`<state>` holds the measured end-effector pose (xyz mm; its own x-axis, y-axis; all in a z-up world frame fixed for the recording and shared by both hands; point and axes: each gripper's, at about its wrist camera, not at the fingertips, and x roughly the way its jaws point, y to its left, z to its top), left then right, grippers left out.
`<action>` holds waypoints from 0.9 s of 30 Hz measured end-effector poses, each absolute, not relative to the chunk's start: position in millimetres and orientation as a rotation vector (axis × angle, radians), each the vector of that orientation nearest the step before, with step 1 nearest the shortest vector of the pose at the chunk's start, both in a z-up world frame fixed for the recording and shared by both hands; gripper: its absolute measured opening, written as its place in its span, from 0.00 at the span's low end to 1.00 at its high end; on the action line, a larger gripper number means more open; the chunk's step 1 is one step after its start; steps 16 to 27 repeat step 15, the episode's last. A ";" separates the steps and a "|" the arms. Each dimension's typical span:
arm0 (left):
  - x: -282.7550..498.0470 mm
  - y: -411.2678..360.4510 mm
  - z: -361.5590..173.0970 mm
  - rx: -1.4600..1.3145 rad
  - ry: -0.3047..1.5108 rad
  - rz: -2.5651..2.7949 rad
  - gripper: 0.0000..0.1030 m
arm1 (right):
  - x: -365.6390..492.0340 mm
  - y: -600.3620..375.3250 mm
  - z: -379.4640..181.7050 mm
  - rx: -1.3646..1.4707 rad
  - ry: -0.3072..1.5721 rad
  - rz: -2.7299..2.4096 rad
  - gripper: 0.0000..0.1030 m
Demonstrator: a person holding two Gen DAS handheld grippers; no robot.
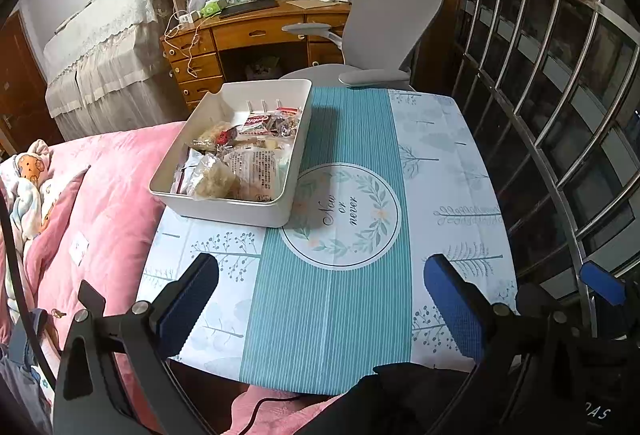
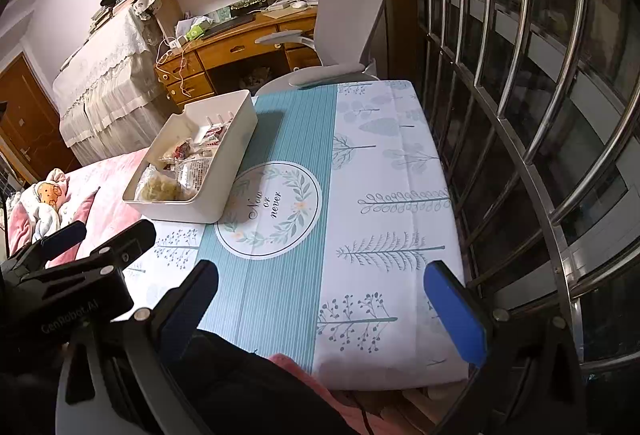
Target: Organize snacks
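The snack box sits far-left on the bench, well beyond both wide-open, empty tools, its lower packets hidden.

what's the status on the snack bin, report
Left gripper open, empty, over tablecloth. Right gripper open, empty. Snacks all in white bin at table's left edge. Nothing in the way.
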<state>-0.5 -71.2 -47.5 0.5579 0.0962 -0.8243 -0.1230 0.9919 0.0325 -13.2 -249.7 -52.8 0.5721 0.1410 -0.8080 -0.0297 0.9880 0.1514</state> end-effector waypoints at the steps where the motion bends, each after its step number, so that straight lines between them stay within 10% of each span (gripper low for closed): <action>1: -0.3 -71.3 -46.9 -0.029 0.971 0.128 0.99 | -13.3 -249.7 -52.6 0.126 0.956 0.100 1.00; 27: 5.5 -70.2 -43.5 -0.028 0.982 0.103 0.99 | -10.7 -253.8 -53.3 0.128 0.956 0.089 1.00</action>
